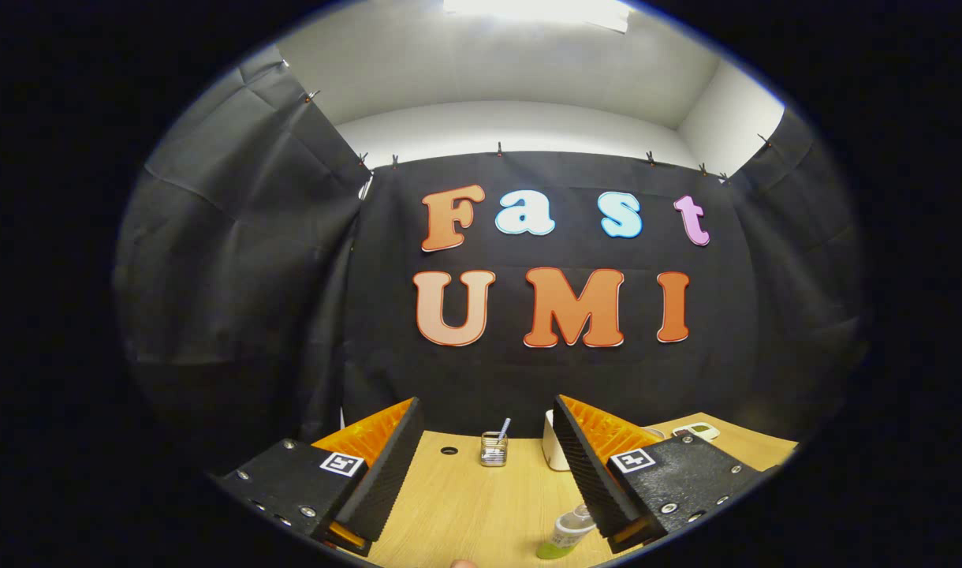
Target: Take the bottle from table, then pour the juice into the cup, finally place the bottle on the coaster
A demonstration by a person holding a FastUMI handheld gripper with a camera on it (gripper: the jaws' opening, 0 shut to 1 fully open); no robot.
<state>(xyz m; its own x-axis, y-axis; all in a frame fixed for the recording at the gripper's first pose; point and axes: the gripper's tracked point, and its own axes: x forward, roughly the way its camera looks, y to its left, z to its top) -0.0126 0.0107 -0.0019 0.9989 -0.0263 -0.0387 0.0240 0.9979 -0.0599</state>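
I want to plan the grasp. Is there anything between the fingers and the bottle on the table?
Nothing visible blocks it. The gripper is open, and the bottle lies on the wooden table beside the right finger's base. The glass cup and white container stand farther away.

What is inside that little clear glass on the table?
The clear glass, beyond the open hand-held gripper, holds a thin stick or straw leaning out the top. Any liquid inside is too small to tell.

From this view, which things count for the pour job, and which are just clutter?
Job:
- bottle, lying by the right finger
- white cup, partly behind that finger
- gripper, fingers open, holding nothing

Clutter:
- small glass with stick
- white device
- table hole
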